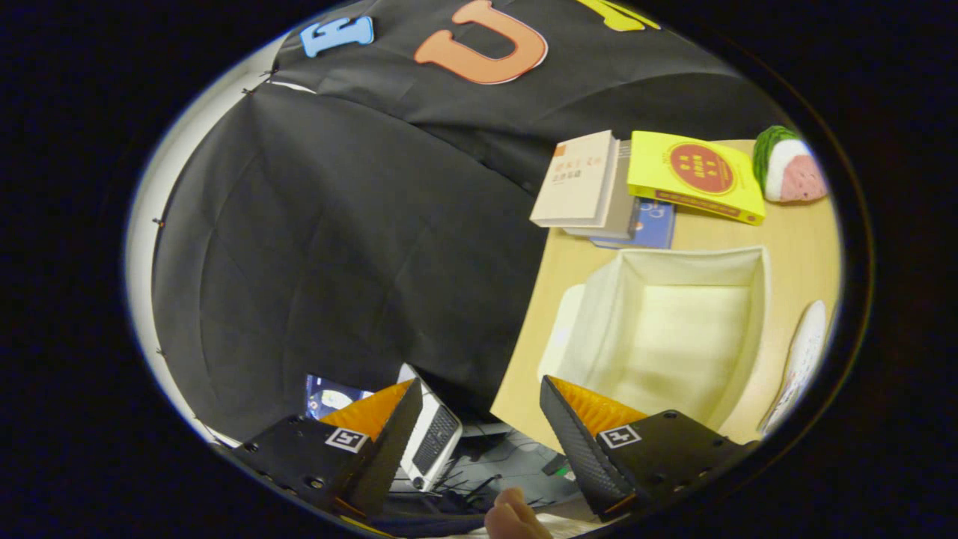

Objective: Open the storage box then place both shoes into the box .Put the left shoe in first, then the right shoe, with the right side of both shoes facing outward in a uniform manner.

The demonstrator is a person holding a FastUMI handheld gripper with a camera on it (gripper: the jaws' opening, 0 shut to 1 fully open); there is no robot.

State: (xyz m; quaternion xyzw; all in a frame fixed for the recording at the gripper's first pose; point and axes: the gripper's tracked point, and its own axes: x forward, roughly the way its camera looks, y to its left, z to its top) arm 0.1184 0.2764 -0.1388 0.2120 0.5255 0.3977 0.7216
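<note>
Jaws wide, empty, open storage box (673, 329) just ahead, books (599, 191) beyond it

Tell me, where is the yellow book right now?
In the gripper view, the flat yellow book lies on the wooden table, beyond the open white fabric storage box, between the beige book and the watermelon-slice toy.

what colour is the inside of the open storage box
Cream white, seen in the gripper view: storage box, beyond the open, empty gripper.
</note>
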